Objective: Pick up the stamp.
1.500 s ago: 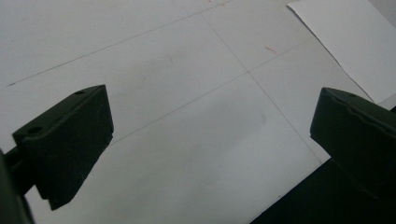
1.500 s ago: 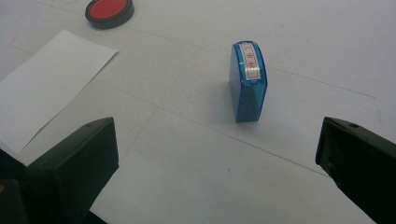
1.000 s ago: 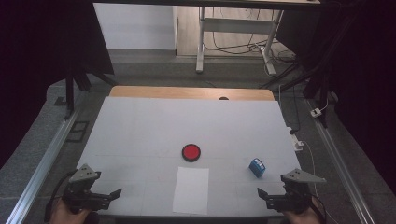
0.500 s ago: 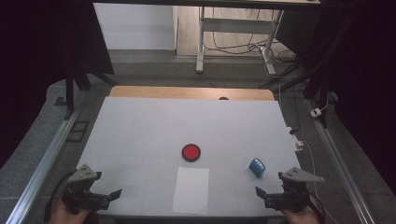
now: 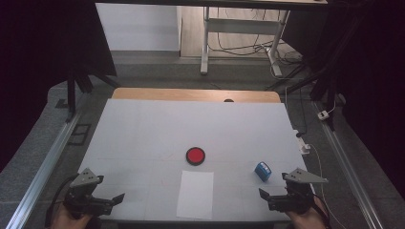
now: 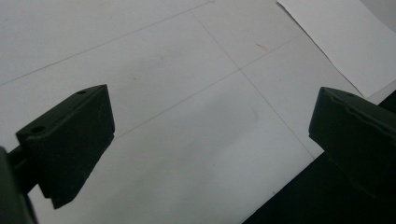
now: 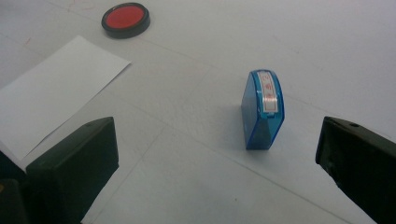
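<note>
- The stamp [image 7: 263, 109] is a small blue plastic box. It stands on the white table [image 7: 327, 42], a bit right of the middle of the right gripper view.
- In the high view the stamp [image 5: 262, 171] sits low on the right, just up and left of the right gripper [image 5: 268, 198].
- The right gripper [image 7: 215, 172] has its 2 black jaws wide apart. They hold nothing, and the stamp sits between them, a bit farther off.
- The left gripper [image 6: 205, 154] is wide too and holds nothing. In the high view it [image 5: 114, 199] is at the lower left, well apart from the stamp.
- I think the stamp is light and hard. It will not bend or squash.
- Its plastic sides look smooth and shiny, so it may slip if the squeeze is weak.
- It is tall and thin, so a bump from 1 jaw could tip it over.
- The best place to grab looks like the 2 wide flat sides, about halfway up. The top has a white label with red marks.
- The paper [image 7: 51, 93] lies flat at the left of the right gripper view. It is thin and floppy and could slide.
- The red pad [image 7: 125, 19] is at the upper left, a flat round dish with a black rim.
- In the high view the paper [image 5: 195, 194] is low in the middle and the pad [image 5: 195, 155] is just above it.
</note>
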### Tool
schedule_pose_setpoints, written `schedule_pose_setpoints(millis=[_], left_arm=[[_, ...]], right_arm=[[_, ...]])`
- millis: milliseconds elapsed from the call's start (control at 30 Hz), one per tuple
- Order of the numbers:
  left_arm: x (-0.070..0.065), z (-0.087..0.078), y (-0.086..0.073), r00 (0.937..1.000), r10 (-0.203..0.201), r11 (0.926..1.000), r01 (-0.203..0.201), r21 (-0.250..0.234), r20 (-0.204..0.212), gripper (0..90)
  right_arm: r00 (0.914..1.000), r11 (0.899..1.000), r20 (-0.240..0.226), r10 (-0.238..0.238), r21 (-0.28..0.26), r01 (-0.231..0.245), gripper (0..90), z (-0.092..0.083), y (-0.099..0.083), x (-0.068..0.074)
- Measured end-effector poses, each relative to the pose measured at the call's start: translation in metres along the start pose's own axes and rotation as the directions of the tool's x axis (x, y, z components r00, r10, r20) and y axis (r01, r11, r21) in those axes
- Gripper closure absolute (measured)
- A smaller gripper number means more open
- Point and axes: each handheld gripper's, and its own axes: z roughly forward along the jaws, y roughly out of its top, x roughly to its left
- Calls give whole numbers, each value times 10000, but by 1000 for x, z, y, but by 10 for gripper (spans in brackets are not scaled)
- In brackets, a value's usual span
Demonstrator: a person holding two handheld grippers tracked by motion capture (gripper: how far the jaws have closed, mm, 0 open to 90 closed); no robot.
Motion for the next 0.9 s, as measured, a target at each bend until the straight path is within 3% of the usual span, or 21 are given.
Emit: schedule_pose_setpoints(millis=[433,667,900], left_arm=[[2,0,0,9998,-130,9999,129,40,156,8],[2,0,0,9997,-131,9999,130,26,203,9],[3,0,0,9996,-128,9999,127,41,251,9]], right_arm=[[9998,9998,-119,182,-58,-182,0,10,6,-2],[9976,9982,-345,597,112,-594,0,15,9,-4],[9983,9982,-103,575,171,-574,0,23,12,-7]])
